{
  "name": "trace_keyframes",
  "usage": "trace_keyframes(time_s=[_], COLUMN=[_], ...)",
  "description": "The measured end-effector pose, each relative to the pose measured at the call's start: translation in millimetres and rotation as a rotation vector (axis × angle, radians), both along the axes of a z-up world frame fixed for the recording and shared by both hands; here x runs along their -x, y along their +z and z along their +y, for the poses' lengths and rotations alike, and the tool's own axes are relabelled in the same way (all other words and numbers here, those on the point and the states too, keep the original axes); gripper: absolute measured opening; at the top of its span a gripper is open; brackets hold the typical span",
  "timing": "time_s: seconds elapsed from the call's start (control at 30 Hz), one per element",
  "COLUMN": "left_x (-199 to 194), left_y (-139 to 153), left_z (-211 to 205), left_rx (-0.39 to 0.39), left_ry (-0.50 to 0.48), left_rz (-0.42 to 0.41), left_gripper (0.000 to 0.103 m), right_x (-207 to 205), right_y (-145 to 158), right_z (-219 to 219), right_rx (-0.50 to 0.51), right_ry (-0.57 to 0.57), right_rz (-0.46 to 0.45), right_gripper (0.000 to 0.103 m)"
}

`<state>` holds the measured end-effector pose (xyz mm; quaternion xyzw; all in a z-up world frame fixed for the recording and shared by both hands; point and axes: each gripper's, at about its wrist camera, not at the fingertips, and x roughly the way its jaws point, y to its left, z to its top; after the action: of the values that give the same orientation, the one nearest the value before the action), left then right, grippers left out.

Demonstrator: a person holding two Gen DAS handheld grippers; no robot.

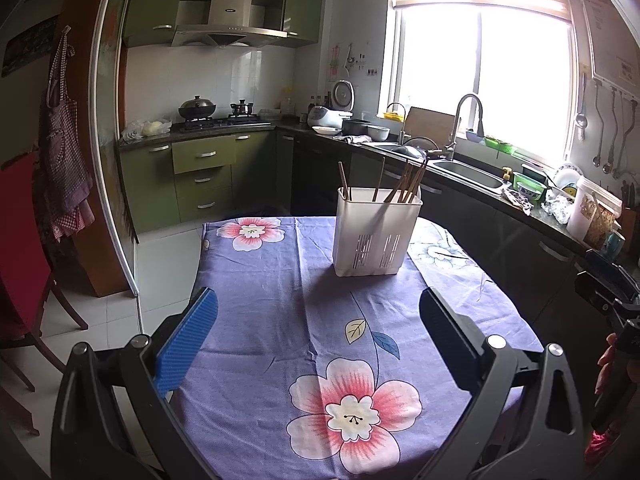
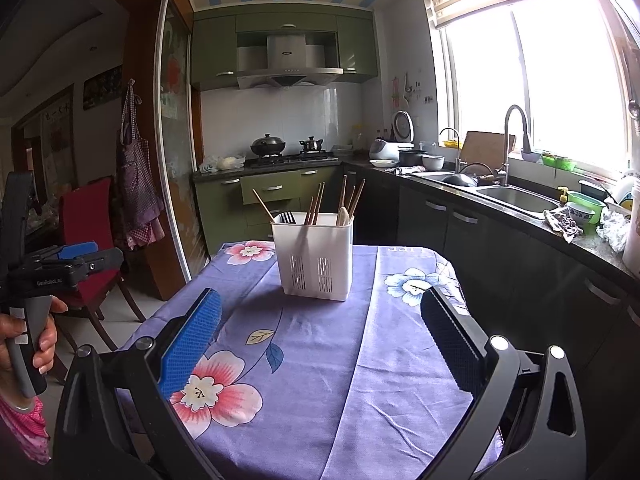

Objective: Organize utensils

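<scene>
A white slotted utensil holder [image 1: 376,232] stands upright on the table with the purple floral cloth [image 1: 280,320]. Several wooden chopsticks [image 1: 408,178] stick up out of it. In the right wrist view the holder [image 2: 314,256] also shows chopsticks [image 2: 316,204], a pale spoon [image 2: 343,216] and a dark fork [image 2: 287,217]. My left gripper [image 1: 318,304] is open and empty, above the cloth in front of the holder. My right gripper [image 2: 320,308] is open and empty, also in front of the holder. The left gripper appears at the left edge of the right wrist view [image 2: 76,258].
A kitchen counter with sink [image 1: 468,174], faucet, bowls and clutter runs along the right. A red chair [image 2: 88,232] stands left of the table. Green cabinets and a stove [image 1: 216,120] are at the back. The table edges drop off left and right.
</scene>
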<state>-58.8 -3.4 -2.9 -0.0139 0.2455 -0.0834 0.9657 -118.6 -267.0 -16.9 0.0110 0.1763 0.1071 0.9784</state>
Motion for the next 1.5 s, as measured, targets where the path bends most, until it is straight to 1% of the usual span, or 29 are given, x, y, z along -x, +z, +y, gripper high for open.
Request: trace_keyframes(time_s=[0.37, 0.87, 1.1, 1.5], left_x=[0.1, 1.2, 1.5, 1.2], left_y=[2.0, 2.2, 1.7, 0.1], left_z=[0.9, -0.9, -2.1, -4.4], left_rx=[0.011, 0.007, 0.021, 0.005], left_ry=[-0.001, -0.001, -0.013, -0.001], left_rz=[0.007, 0.006, 0.014, 0.015], left_gripper=[0.096, 0.096, 0.096, 0.096], right_x=[-1.1, -2.5, -2.5, -3.3], right_y=[-2.7, -2.9, -2.3, -2.5], right_z=[0.8, 1.0, 0.9, 1.2], right_rx=[-0.003, -0.007, -0.007, -0.007], right_ry=[0.006, 0.010, 0.011, 0.010], right_rz=[0.004, 0.006, 0.008, 0.012], right_gripper=[0.098, 0.098, 0.098, 0.098])
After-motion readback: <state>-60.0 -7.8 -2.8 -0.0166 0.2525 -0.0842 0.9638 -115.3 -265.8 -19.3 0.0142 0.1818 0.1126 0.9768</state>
